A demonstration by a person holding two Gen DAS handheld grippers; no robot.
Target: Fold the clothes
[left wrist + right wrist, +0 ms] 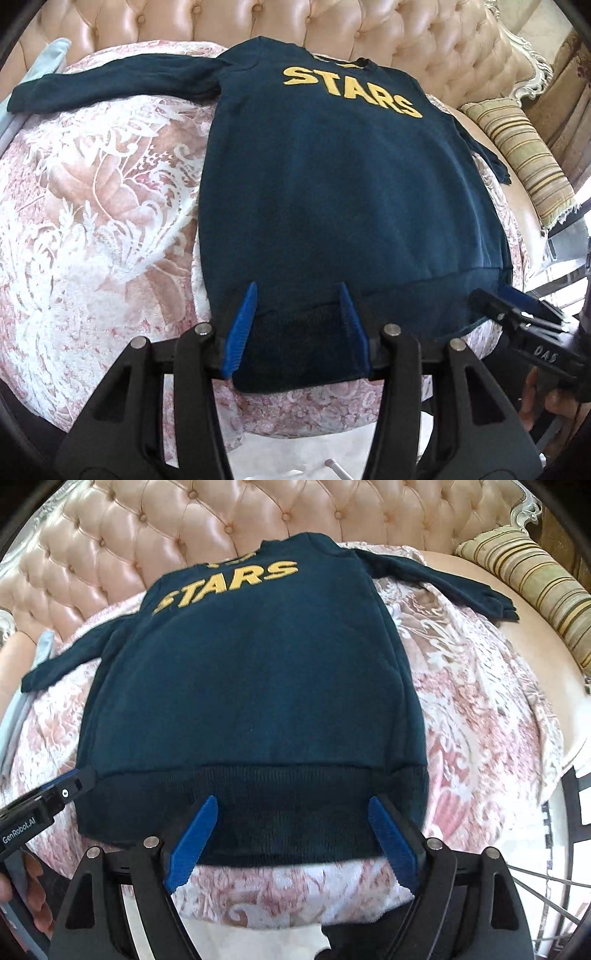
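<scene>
"STARS" in yellow block capitals across chest of dark sweater (pixel 351 177). "GenRobot.AI" in white on black body of left gripper (pixel 79 781), seen in right wrist view. White letters resembling "DAS" on black body of right gripper (pixel 517 301), upside down, unclear.

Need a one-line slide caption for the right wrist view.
Right gripper, open, over the ribbed hem of a navy STARS sweatshirt spread flat on a lace-covered sofa.

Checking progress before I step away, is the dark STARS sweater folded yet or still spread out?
Spread out. The sweater lies flat, front up, on the patterned cover, both sleeves stretched sideways, hem unfolded.
</scene>
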